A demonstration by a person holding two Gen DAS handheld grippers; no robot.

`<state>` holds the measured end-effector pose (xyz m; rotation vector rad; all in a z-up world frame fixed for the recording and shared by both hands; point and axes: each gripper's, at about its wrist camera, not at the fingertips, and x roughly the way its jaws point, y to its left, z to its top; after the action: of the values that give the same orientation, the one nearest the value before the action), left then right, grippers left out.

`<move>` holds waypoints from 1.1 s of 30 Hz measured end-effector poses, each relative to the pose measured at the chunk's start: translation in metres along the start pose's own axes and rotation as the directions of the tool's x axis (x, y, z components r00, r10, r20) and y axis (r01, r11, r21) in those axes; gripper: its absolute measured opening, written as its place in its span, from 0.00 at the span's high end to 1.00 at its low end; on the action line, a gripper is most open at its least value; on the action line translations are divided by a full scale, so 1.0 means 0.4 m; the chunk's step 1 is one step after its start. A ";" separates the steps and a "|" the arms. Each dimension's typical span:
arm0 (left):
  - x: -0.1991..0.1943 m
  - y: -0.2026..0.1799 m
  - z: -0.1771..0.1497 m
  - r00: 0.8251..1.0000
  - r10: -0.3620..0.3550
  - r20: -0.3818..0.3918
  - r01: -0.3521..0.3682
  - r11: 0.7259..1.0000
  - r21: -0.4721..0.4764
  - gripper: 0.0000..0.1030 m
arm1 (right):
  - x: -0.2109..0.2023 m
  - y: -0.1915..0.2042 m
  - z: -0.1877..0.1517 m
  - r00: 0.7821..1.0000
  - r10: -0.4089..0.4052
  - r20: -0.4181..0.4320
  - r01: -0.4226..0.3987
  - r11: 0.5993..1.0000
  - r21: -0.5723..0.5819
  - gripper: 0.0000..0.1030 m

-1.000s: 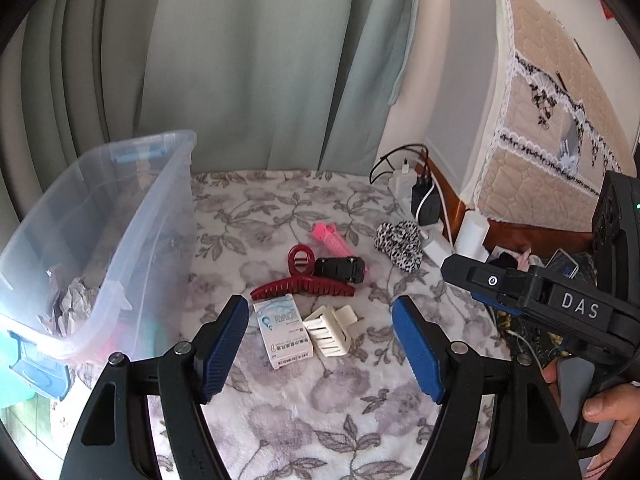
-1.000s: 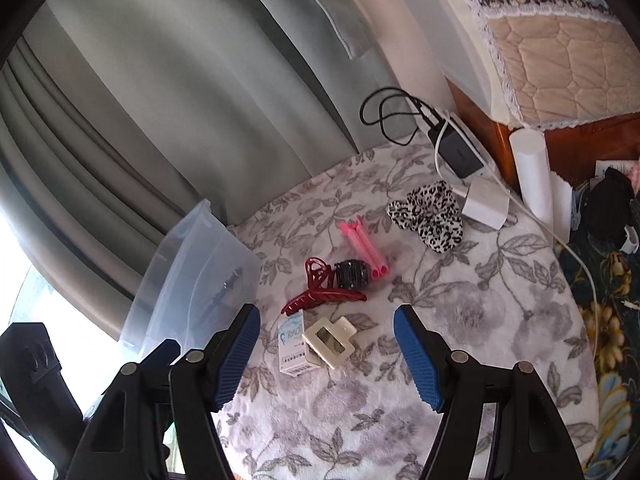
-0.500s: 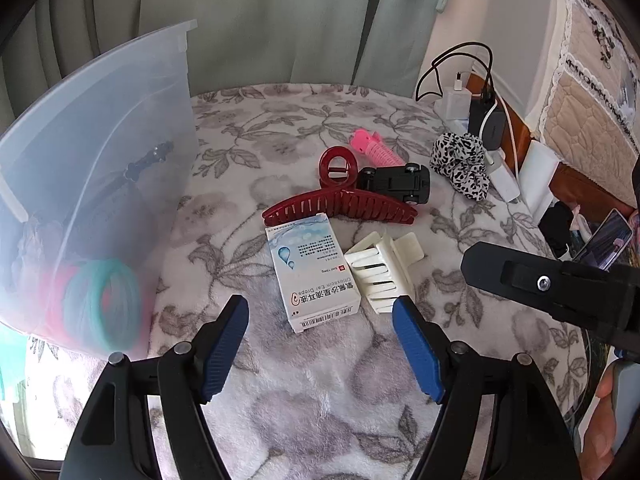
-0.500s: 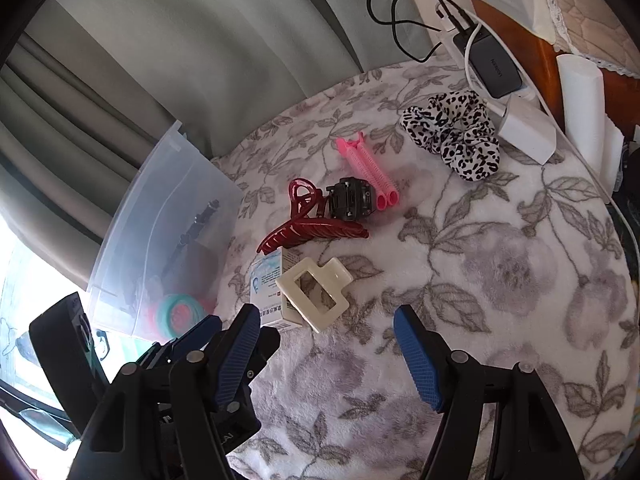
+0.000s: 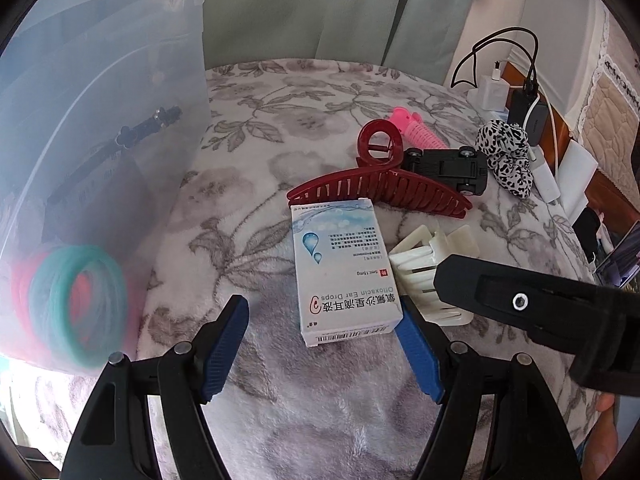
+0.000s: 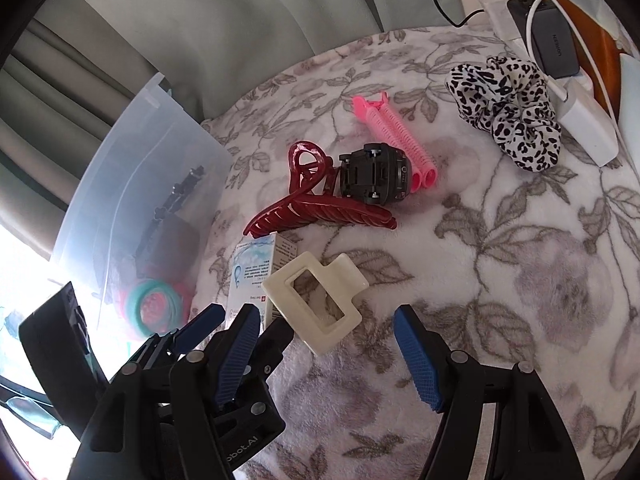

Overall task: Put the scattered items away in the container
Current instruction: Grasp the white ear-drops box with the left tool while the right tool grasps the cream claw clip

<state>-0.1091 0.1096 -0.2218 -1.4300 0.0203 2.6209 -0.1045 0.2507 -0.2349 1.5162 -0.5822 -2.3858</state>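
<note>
The clear plastic container [image 5: 100, 128] stands at the blanket's [image 5: 320, 400] left edge, already holding hair bands. The left gripper [image 5: 320, 344], wide open and empty, straddles the ear-drops box [image 5: 344, 272] to grasp it. The right gripper [image 6: 324, 344], likewise agape and empty, frames the cream hair claw [image 6: 316, 300], presumably its target.

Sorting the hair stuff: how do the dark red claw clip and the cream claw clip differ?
The dark red claw clip is long and curved with a round loop handle; the cream claw clip is shorter, blocky and rectangular. The red one is glossy and translucent, the cream one opaque and matte. The red one touches the black toy car; the cream one leans against the ear drops box. Both lie on the floral blanket, outside the clear bin.
</note>
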 end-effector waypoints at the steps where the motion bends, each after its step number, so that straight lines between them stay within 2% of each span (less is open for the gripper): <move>1: 0.004 0.004 0.002 1.000 0.001 -0.002 -0.001 1.000 -0.005 0.27 | 0.008 0.002 0.003 1.000 -0.006 -0.005 0.006 1.000 -0.004 0.29; 13: 0.034 0.016 0.017 1.000 0.026 0.001 -0.026 1.000 0.001 0.27 | 0.066 0.035 0.032 0.997 -0.076 -0.015 0.075 0.995 -0.069 0.30; 15: 0.035 0.017 0.018 1.000 0.027 0.002 -0.027 1.000 0.002 0.27 | 0.071 0.042 0.036 0.996 -0.090 -0.011 0.089 0.993 -0.078 0.32; 18: 0.030 0.014 0.011 1.000 0.028 0.002 -0.028 1.000 -0.003 0.27 | 0.071 0.044 0.041 0.995 -0.102 -0.001 0.102 0.991 -0.083 0.39; 20: 0.028 0.016 0.011 1.000 0.024 0.000 -0.024 1.000 -0.008 0.27 | 0.065 0.036 0.045 0.995 -0.098 0.005 0.098 0.993 -0.070 0.45; 23: 0.029 0.019 0.012 1.000 0.021 -0.002 -0.021 1.000 -0.016 0.27 | 0.051 0.021 0.045 0.994 -0.107 0.018 0.107 0.993 -0.049 0.48; 33: 0.033 0.017 0.018 1.000 0.029 0.003 -0.029 1.000 -0.012 0.27 | 0.017 -0.032 0.035 0.992 -0.126 0.019 0.126 0.992 -0.003 0.49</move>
<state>-0.1231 0.1053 -0.2293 -1.4405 0.0252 2.6505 -0.1199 0.2618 -0.2410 1.5739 -0.4990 -2.4954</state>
